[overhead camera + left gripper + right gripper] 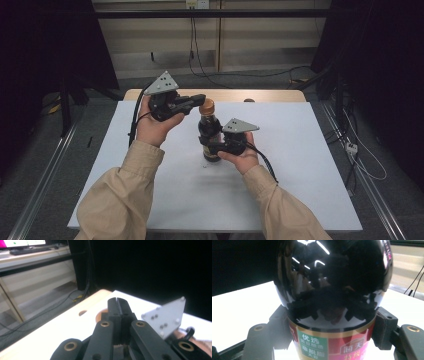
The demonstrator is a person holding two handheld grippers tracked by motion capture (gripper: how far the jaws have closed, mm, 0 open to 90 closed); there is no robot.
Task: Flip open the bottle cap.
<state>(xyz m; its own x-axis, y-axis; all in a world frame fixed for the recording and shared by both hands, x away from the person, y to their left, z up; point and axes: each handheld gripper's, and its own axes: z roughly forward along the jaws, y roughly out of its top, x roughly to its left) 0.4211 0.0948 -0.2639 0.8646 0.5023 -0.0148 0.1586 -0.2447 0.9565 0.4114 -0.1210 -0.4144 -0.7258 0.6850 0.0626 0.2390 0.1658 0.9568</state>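
Note:
A dark sauce bottle (209,131) with an orange-brown cap (207,106) stands upright on the white board (300,165). My right gripper (214,148) is shut on its lower body from the right. In the right gripper view the glossy black bottle (332,282) with its red and green label sits between the two pads (384,326). My left gripper (201,98) is held above the board, its tips just over the cap's left side. In the left gripper view its jaws (117,300) are pressed together with nothing between them, and the cap (99,316) peeks out behind them.
The white board lies on a wooden table (270,95) with a round hole (248,100) near its far edge. Metal rails (45,175) run along both sides of the table. Cables (365,160) lie on the floor at right and behind.

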